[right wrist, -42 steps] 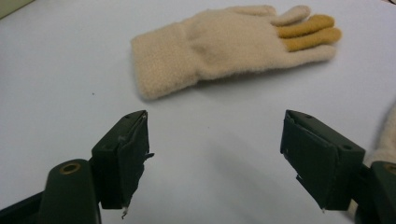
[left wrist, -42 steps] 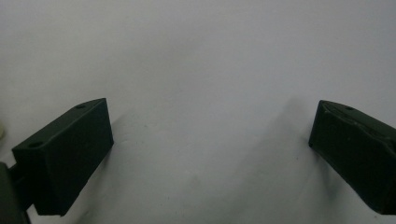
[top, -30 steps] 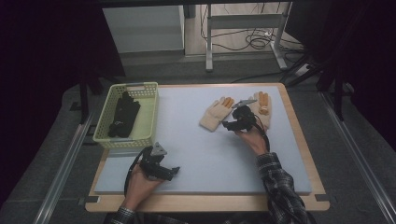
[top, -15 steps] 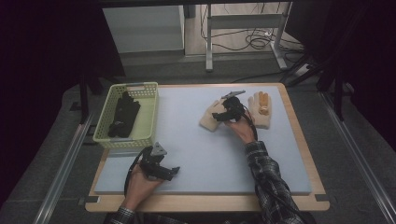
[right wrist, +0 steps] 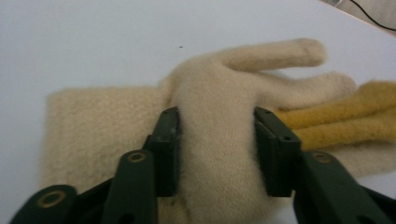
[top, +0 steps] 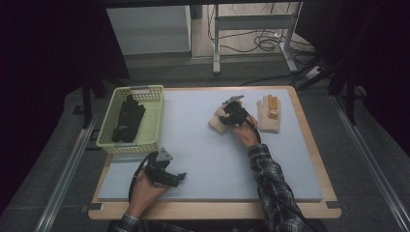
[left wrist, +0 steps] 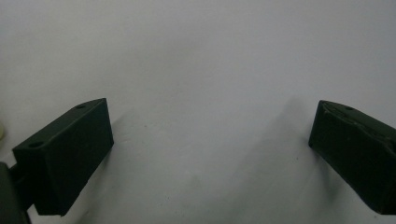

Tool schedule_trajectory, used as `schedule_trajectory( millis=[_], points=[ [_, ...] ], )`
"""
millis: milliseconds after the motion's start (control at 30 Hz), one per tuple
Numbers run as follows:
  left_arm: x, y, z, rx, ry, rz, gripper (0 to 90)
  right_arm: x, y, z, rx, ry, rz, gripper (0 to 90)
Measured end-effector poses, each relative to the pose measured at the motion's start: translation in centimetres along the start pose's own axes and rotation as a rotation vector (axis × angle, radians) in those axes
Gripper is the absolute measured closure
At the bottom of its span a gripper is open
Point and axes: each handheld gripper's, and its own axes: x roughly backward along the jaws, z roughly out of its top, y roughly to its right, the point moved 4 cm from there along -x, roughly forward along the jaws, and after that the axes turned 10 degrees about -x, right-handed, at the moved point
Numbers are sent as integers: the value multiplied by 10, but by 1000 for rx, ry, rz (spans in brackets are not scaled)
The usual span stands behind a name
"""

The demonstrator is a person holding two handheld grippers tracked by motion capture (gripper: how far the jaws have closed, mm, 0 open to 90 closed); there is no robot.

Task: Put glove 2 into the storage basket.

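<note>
Right claw [right wrist: 215, 154] pinching a raised fold of the cream glove [right wrist: 205, 140], jaws pressed into the wool on both sides, at the centre of the right gripper view. In the high view, same glove [top: 218, 121] lying just above the middle of the frame, on the pale table [top: 208, 164], with the right claw [top: 231, 115] on top of it. Second cream glove [top: 269, 115] flat to its right, well apart (yellow fingers up). Green basket [top: 151, 121] at upper left already holding dark gloves [top: 128, 121]. Judged about halfway: dark pair stowed, one cream glove gripped but not yet lifted clear, the other untouched. Right forearm stretched forward and up from the bottom edge, wrist bent down. Left claw [top: 180, 177] at lower left, low over bare table, jaws spread wide, holding nothing.
</note>
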Motion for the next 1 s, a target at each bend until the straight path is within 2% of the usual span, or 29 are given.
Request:
schedule_trajectory(
  millis=[67, 167, 400, 533, 667, 767, 800, 833, 900, 967, 1000],
  points=[
    [0, 0, 0, 0, 0, 0, 0, 5, -1, 1, -2, 7, 22, 646],
    [0, 0, 0, -2, -2, 0, 0, 22, -5, 7, 3, 38, 73, 803],
    [0, 0, 0, -1, -2, 1, 0, 61, -24, 7, 39, 56, 164, 822],
    [0, 0, 0, -1, -1, 0, 0, 85, -38, 0, 43, 72, 251, 826],
    [0, 0, 0, 0, 0, 1, 0, 108, -57, -16, 89, 60, 323, 826],
    [0, 0, 0, -2, 0, 2, 0, 117, -67, -28, 114, 45, 361, 824],
    [0, 0, 0, 2, 2, 2, 0, 119, -74, -39, 129, 31, 383, 819],
    [0, 0, 0, 2, 2, 2, 0, 119, -74, -39, 129, 31, 383, 819],
    [0, 0, 0, 3, 2, 2, 0, 117, -79, -51, 149, 14, 391, 776],
    [0, 0, 0, 3, 2, 2, 0, 111, -81, -61, 164, -6, 370, 598],
    [0, 0, 0, 2, 2, 2, 0, 108, -79, -67, 170, 1, 337, 505]
  ],
)
